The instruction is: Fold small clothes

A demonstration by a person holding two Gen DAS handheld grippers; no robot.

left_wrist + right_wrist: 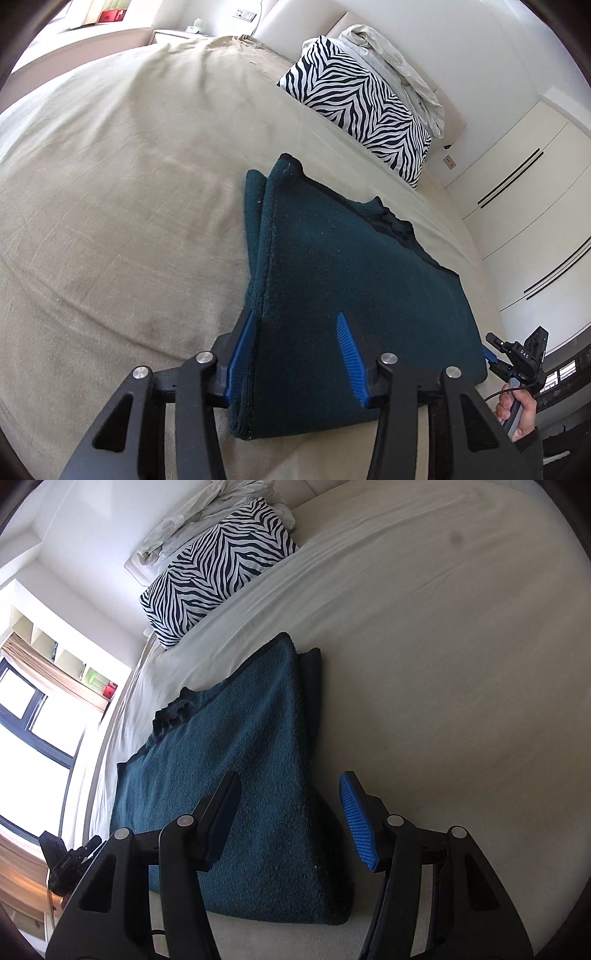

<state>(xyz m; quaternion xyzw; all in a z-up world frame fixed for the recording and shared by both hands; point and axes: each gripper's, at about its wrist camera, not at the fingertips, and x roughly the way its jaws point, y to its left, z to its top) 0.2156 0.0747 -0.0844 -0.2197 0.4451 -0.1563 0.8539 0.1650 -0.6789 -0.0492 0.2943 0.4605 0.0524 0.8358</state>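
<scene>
A dark teal knitted garment (343, 266) lies folded flat on the beige bed sheet (122, 192), with several layers showing at its near corner. My left gripper (295, 332) hovers over the garment's near left edge with its blue fingers (349, 350) spread apart, one beside the edge and one above the top layer. My right gripper (291, 805) stands open over the same garment (236, 738) at its near right edge; neither pad presses the cloth. At the garment's far side, the left wrist view shows the right gripper (495, 354) and the hand (517, 410) holding it.
A zebra-striped pillow (362, 107) and crumpled white bedding (399, 70) lie at the head of the bed, beyond the garment. White wardrobe doors (524, 192) stand past the bed's edge. A window (33, 731) and shelves are on the other side. Wide bare sheet (461, 646) surrounds the garment.
</scene>
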